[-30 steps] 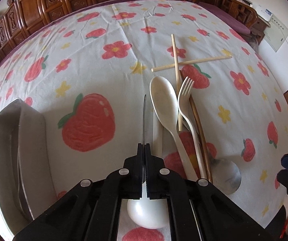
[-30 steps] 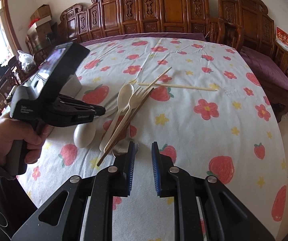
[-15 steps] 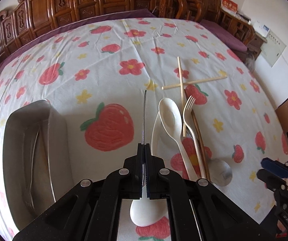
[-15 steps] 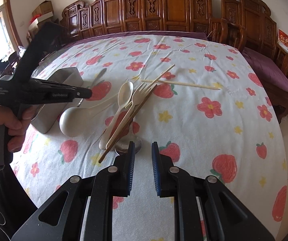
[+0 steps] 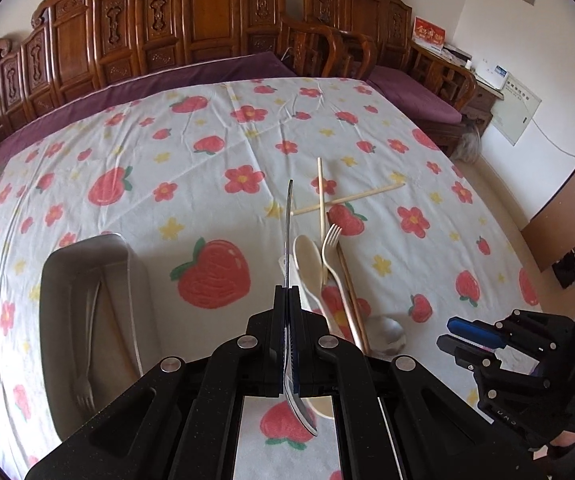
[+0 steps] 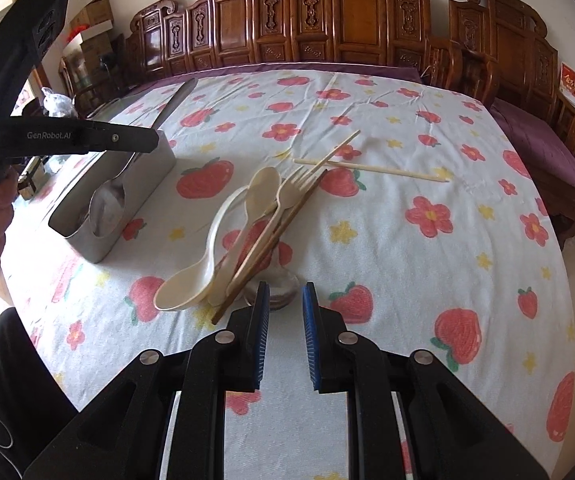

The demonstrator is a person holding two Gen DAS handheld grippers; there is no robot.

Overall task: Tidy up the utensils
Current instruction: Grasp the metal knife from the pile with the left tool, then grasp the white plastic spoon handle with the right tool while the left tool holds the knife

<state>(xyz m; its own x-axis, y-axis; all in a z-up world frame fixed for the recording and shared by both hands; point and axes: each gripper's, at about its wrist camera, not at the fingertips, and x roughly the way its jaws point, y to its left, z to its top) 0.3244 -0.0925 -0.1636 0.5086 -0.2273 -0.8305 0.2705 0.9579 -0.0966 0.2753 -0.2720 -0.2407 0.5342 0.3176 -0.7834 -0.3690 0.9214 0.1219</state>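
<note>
Your left gripper (image 5: 288, 300) pinches a shiny metal spoon (image 5: 288, 232) between pressed-together fingers, while your right gripper (image 6: 284, 300) hovers, fingers slightly spread, empty.

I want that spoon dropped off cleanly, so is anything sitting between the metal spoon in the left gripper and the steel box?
Nothing visible. The left gripper holds the metal spoon up beside the steel box, with only bare tablecloth between them. A fork lies inside the box.
</note>
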